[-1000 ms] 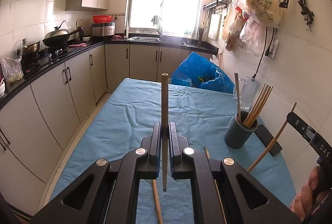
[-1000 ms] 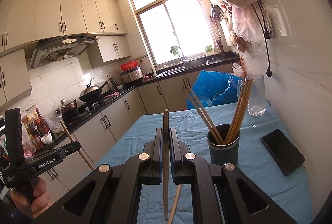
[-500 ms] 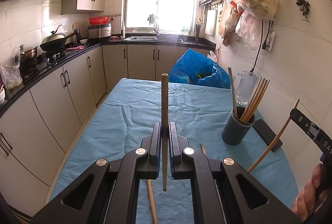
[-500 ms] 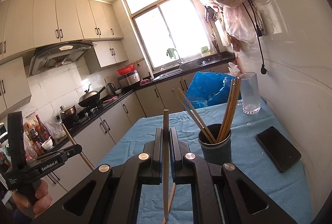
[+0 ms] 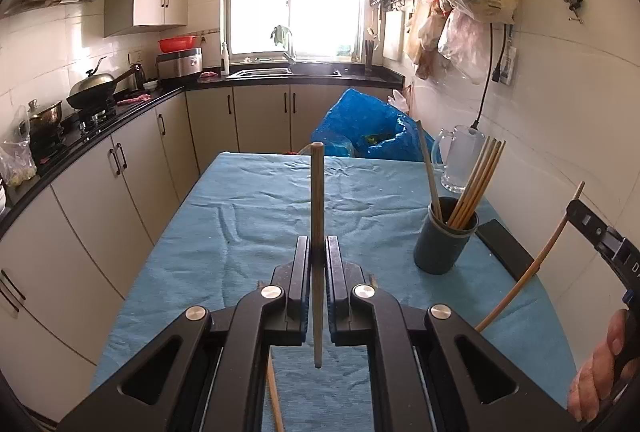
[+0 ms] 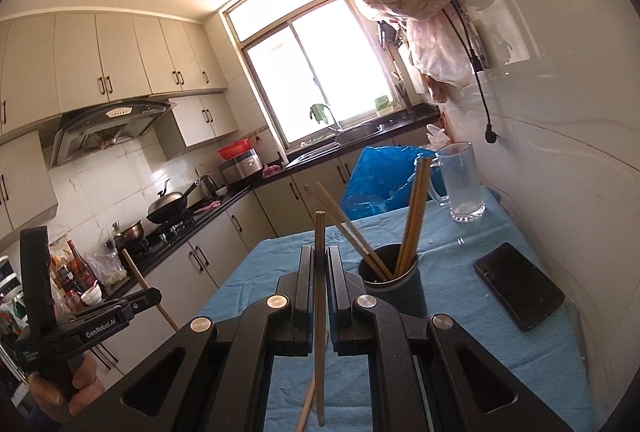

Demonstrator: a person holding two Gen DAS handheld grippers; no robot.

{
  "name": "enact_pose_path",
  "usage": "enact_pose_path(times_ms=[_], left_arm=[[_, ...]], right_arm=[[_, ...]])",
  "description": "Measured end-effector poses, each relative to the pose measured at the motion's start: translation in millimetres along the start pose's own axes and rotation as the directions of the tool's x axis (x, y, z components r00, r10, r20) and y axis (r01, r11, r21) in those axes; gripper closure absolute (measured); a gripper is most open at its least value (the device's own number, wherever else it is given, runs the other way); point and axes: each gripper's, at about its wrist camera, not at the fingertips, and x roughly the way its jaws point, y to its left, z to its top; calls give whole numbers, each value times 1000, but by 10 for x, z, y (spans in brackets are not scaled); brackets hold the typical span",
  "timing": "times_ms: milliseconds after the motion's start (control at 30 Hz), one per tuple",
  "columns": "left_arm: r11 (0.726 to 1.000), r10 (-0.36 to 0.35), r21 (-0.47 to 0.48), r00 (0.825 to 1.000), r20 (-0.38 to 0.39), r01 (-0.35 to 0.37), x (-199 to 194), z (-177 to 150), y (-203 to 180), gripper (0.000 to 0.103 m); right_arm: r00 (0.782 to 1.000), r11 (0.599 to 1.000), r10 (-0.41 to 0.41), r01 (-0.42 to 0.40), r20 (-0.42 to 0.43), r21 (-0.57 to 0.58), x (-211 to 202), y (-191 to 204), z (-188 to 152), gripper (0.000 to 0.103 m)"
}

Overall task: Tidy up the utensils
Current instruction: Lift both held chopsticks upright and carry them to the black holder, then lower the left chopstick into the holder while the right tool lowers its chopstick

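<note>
Both tongs (image 5: 318,252) (image 6: 319,264) clamped, tilted downward.

Loose chopstick (image 5: 275,398) on the table, mostly hidden beneath the left tool (image 5: 318,268)

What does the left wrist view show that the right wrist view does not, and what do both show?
Only the left wrist view: the right gripper from the side, a hand on it, its chopstick slanting.
Only the right wrist view: the left gripper from the side, with bottles behind it.
Both: a gripper shut on an upright chopstick, the holder of chopsticks, the glass mug, the phone, the blue cloth.
</note>
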Motion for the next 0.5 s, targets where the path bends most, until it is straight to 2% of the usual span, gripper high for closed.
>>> enact_pose_path(times_ms=[333,500], left_arm=[[999,-22,24,1000,-21,23,84,28,-191,97],[998,-55,23,998,-37,56,146,73,-267,97]], right_arm=[[999,999,-32,31,32,31,-147,-197,78,97],[998,998,-51,49,48,41,-212,-290,144,97]])
